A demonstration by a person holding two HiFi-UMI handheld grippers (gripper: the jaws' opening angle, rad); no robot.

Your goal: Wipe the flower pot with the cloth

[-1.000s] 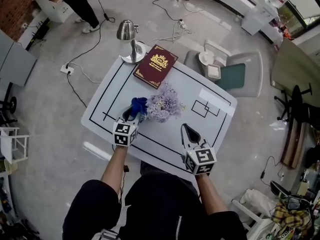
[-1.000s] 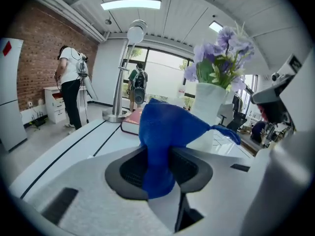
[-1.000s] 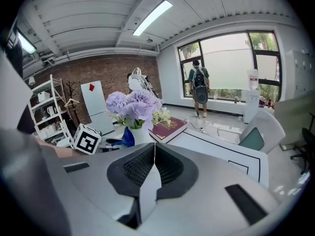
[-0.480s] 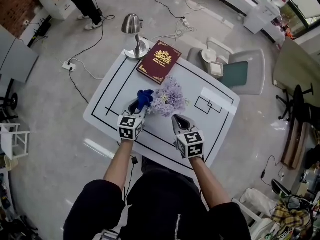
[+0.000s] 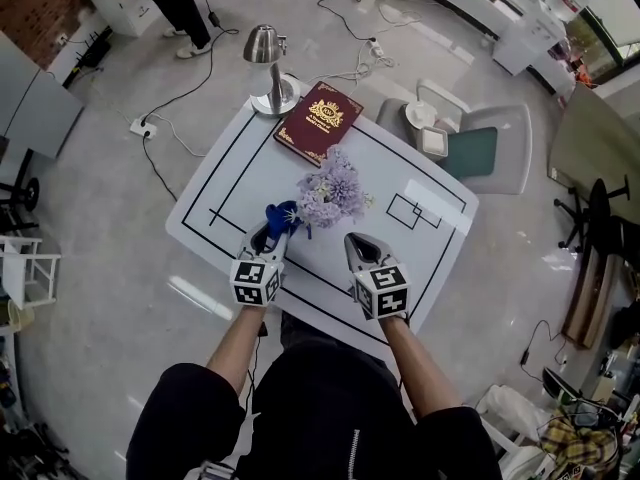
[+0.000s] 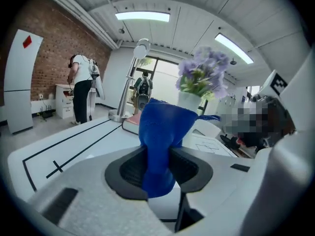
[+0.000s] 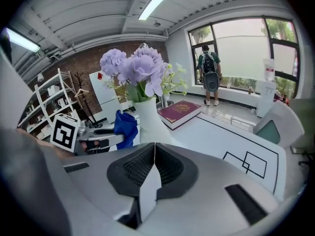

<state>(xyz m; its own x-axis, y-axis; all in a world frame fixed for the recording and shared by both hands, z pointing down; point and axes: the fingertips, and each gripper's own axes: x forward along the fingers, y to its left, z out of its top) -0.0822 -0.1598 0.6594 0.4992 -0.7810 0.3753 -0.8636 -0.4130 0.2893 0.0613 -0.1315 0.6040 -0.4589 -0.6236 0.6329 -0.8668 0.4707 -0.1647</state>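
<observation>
A blue cloth [image 6: 160, 132] is seen clamped between the jaws of the left tool [image 5: 268, 236], its free end bunched upright above them, just beside the white flower pot [image 7: 147, 122]; whether cloth and pot are touching cannot be told. The pot, filled with lilac flowers [image 5: 330, 193], is set upright near the middle of the white worktop [image 5: 400, 238], which is marked with black lines. The right tool [image 7: 152, 168] is held on the near side of the pot, a little apart from it, with its jaws pressed together and nothing between them. Beyond the pot a dark red book [image 5: 318, 123] with gold ornament is laid flat on the worktop, and past the book a silver desk lamp [image 5: 264, 58] is placed at the far corner. To the right of the pot, off the worktop, a grey chair [image 5: 480, 148] with a green seat is drawn up.
</observation>
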